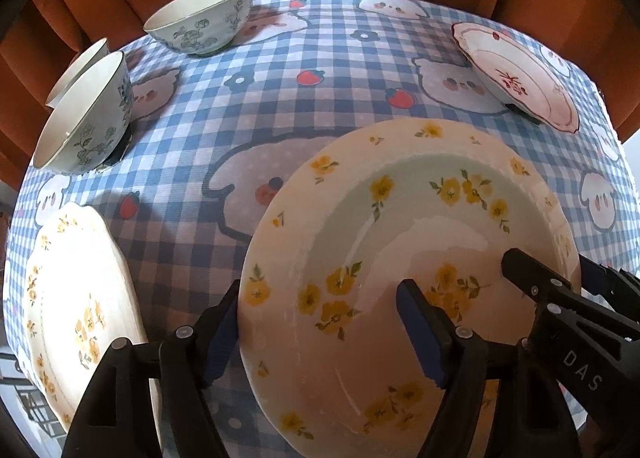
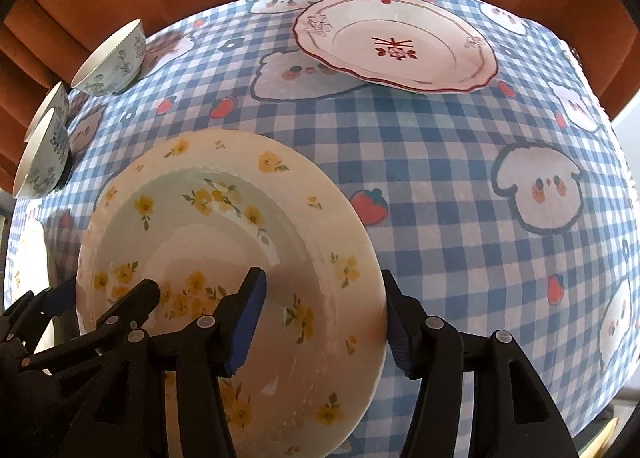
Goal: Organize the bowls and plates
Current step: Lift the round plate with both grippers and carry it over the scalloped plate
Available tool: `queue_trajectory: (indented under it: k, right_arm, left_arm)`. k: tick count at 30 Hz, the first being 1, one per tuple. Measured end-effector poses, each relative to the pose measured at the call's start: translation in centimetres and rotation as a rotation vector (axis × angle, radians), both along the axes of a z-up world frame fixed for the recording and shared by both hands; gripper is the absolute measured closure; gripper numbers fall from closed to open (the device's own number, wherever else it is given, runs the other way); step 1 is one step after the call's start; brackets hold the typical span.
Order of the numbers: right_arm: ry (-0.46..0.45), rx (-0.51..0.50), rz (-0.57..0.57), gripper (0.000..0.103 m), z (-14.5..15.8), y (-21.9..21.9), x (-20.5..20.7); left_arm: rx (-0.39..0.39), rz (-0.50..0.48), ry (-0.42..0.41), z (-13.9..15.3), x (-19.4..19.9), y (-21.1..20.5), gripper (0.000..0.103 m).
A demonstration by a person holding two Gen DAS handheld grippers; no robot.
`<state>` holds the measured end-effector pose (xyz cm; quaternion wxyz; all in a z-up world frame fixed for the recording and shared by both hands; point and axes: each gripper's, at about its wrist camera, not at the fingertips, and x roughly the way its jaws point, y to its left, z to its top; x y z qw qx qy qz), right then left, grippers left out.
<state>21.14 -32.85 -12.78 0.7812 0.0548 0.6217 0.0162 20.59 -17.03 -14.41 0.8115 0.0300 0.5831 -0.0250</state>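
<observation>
Left gripper (image 1: 320,310): jaws stood wide, one finger outside the near-left rim of the yellow-flowered plate (image 1: 400,210), the other over its well. The outer pad sat right at the rim edge; we saw no squeeze. Right gripper (image 2: 323,290): same on the near-right rim, jaws moderately wide, the rim between them but not pinched. We judged neither jaw was holding anything.

The plate appeared to lie flat on the checked tablecloth (image 2: 440,162), near the front and middle of the table.

Handling, our judgement: glazed ceramic, stiff, fairly heavy, slick under the pads and chippable. It is best pinched on the broad sloped rim at opposite sides, as the fingers stood, and kept level.

Looks: round, cream rim with small yellow flowers and green leaves, pale green well, glossy with glare, shallow and dished.

Further out, a matching flowered plate (image 1: 72,278) lay near left. A white plate with a red scalloped edge (image 2: 396,46) sat far right. Three blue-patterned bowls stood far left: one alone (image 1: 200,14), two close together (image 1: 88,114), all well apart from the grippers.
</observation>
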Motion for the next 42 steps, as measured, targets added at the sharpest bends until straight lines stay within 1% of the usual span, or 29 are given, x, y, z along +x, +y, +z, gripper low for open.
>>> queue_trajectory:
  k: [2, 7, 12, 23, 26, 35, 42]
  right_arm:
    - [-0.005, -0.006, 0.022, 0.042, -0.1, 0.1, 0.4]
    - [0.016, -0.011, 0.049, 0.043, -0.1, 0.2, 0.7]
    - [0.032, -0.019, 0.049, 0.042, 0.5, -0.2, 0.3]
    - [-0.007, -0.053, 0.014, 0.042, 4.1, 0.2, -0.9]
    - [-0.017, -0.063, 0.002, 0.042, 5.1, 1.0, -1.5]
    - [-0.049, -0.082, -0.025, 0.042, 7.7, 4.7, -2.8]
    - [-0.066, -0.085, -0.035, 0.042, 8.9, 8.0, -3.7]
  left_arm:
    - [0.002, -0.003, 0.0, 0.0, 0.0, 0.0, 0.027]
    - [0.008, -0.002, 0.009, 0.1, 0.0, -0.1, 0.027]
    - [0.009, -0.024, 0.007, 0.8, -0.7, -0.4, 0.028]
    - [-0.019, -0.07, -0.012, 3.5, -1.8, 0.6, 0.028]
    - [-0.028, -0.085, -0.011, 4.1, -2.1, 1.6, 0.028]
    - [-0.06, -0.11, -0.043, 6.0, -3.3, 5.6, 0.028]
    - [-0.076, -0.109, -0.068, 7.2, -4.3, 9.4, 0.028]
